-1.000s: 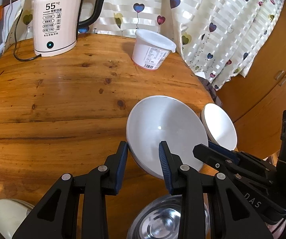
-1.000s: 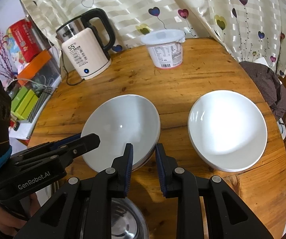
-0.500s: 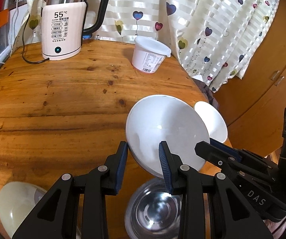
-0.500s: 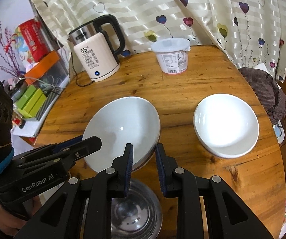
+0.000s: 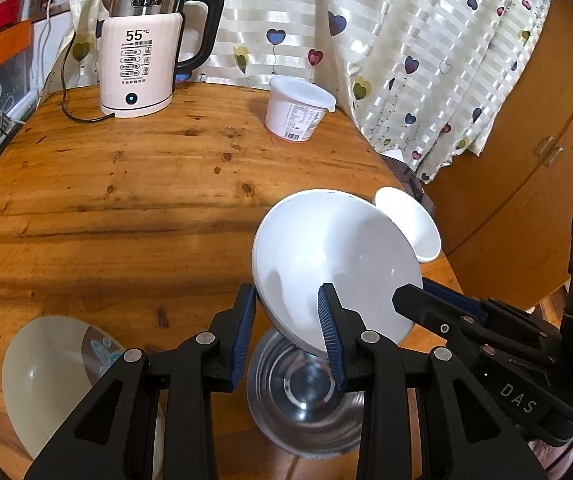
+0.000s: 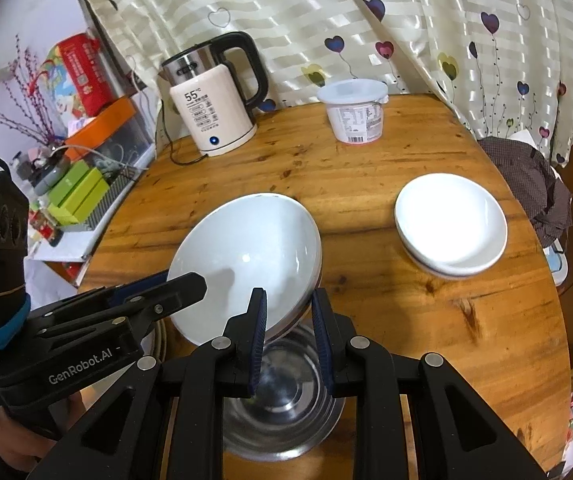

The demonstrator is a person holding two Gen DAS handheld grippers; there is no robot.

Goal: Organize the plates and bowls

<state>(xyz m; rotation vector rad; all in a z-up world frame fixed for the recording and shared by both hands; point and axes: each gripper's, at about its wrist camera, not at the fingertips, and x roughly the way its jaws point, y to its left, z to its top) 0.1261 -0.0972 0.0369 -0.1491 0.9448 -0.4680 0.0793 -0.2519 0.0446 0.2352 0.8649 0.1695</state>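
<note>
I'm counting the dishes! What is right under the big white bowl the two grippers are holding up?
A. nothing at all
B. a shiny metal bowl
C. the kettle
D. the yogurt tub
B: the white bowl hangs tilted over a shiny metal bowl standing on the wooden table.

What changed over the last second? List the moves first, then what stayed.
Both hand-held grippers, left and right, lifted the tilted white bowl up and back, so more of the steel bowl beneath shows and the white plates look farther away. Nothing was taken or released. Kettle, tub and plates stayed put on the table.
</note>
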